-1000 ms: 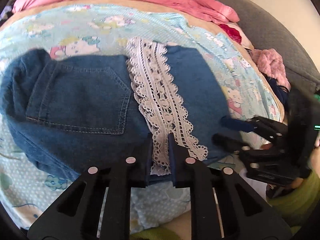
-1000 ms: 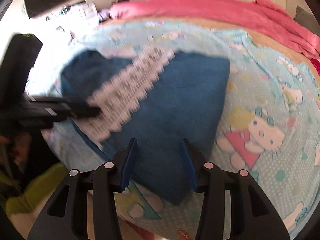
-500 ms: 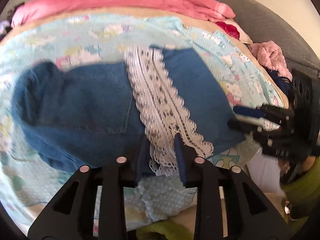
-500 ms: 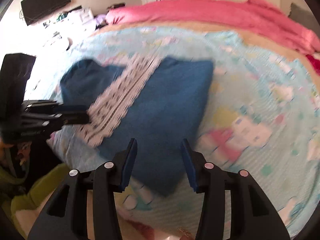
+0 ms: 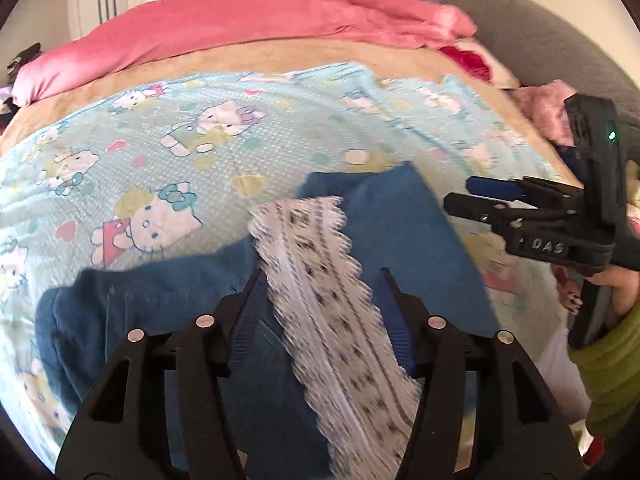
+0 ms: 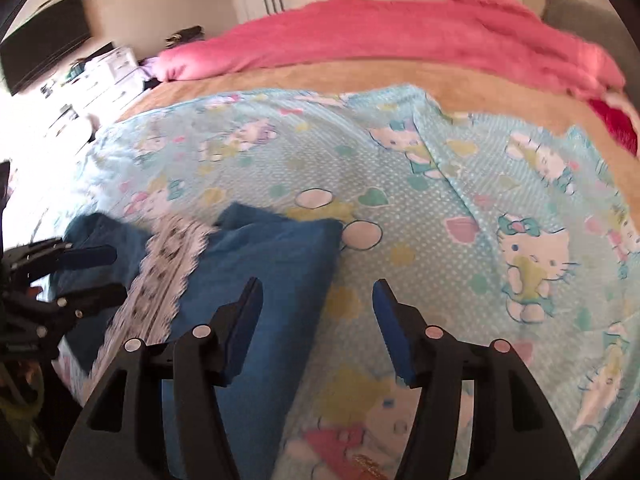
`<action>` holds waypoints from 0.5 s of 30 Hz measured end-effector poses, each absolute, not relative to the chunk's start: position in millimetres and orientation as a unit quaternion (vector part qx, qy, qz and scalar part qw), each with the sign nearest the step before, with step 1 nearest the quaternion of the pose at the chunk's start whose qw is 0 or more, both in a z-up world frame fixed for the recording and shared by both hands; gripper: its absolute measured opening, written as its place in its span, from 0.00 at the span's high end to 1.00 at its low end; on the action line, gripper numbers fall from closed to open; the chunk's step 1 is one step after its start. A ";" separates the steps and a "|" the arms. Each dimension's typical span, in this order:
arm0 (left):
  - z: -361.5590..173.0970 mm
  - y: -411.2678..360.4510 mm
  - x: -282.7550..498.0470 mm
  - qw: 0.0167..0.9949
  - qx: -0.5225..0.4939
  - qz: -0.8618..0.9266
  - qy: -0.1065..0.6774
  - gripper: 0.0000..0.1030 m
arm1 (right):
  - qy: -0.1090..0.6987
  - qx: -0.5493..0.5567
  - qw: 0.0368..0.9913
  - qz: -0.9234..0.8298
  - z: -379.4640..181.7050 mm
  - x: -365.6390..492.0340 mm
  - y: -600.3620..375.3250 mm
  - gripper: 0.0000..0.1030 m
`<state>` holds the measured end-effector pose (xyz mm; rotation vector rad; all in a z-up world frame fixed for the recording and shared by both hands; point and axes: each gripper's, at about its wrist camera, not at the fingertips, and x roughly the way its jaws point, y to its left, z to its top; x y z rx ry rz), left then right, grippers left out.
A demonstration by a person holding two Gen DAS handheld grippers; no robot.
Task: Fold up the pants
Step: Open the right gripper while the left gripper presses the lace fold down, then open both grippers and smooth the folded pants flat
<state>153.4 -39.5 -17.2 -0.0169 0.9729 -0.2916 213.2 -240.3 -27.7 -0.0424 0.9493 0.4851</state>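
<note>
Two wrist cameras look down over a bed spread with a pale blue cartoon-cat sheet [image 6: 460,200]. A pair of blue denim pants [image 5: 400,216] with a white lace trim [image 5: 320,280] lies folded over itself on the sheet, at the near edge of the bed.

The left gripper [image 5: 320,308] has just been opening; its jaws stand about half apart, straddling the lace band without pressing on it. The right gripper [image 6: 316,312] has also just been opening and holds nothing: the right-hand edge of the denim passes under its left finger, with bare sheet under the other.

Judging from the layout, at least one fold is laid and both tongs have let go (the bundle looks fairly compact, though not squared). A further fold or some tidying may remain.

The near end of the pants is cut off behind the tongs' fingers in both views, so the waistband and the number of layers cannot be made out. Motion blur smears the lace pattern. A pink blanket [image 6: 400,36] lies well beyond the tongs.
</note>
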 end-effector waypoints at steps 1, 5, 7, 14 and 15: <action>-17.9 -39.6 159.2 0.873 -0.011 -0.141 0.466 0.53 | 0.461 -0.008 0.857 0.231 -32.4 223.1 -240.6 0.46; -20.3 -41.4 172.1 0.876 -0.019 -0.142 0.461 0.65 | 0.481 0.019 0.844 0.237 -43.9 244.2 -240.3 0.47; -21.0 -44.4 174.3 0.877 -0.020 -0.153 0.456 0.65 | 0.486 0.044 0.835 0.254 -47.4 252.0 -240.8 0.50; -56.1 -51.8 196.4 0.866 0.011 -0.130 0.483 0.67 | 0.496 0.057 0.817 0.289 -60.1 257.0 -234.1 0.90; -57.0 -50.6 196.3 0.868 0.010 -0.128 0.480 0.68 | 0.488 0.051 0.823 0.286 -57.8 253.9 -234.6 0.90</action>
